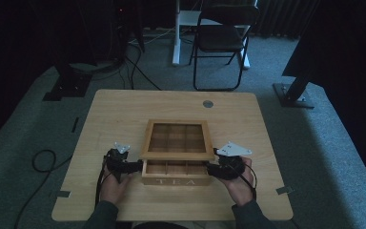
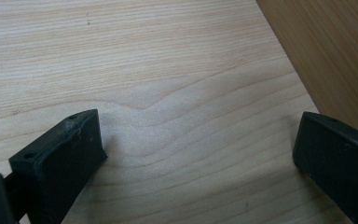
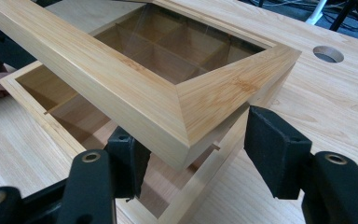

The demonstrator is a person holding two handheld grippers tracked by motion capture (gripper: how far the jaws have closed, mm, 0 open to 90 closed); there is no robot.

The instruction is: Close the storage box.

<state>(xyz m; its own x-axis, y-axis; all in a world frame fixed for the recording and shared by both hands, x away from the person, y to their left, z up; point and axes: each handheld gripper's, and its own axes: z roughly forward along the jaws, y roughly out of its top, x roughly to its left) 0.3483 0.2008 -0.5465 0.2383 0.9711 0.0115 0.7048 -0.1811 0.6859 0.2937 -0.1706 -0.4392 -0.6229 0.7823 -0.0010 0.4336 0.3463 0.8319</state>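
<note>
Your right hand-held gripper (image 3: 193,154) straddles the raised lid (image 3: 135,88) corner of the tea box (image 1: 175,168), grip unclear; your left hand-held gripper (image 2: 196,158) gapes over bare tabletop (image 2: 135,60) beside the box.

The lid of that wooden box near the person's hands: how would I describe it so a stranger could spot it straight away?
Start at the light wooden table; near its front edge stands a box marked TEA. The lid is the raised, tilted frame above it, propped partly open. Unlike the solid box below, it has a clear window showing the compartments, and the right tongs straddle its front corner.
</note>
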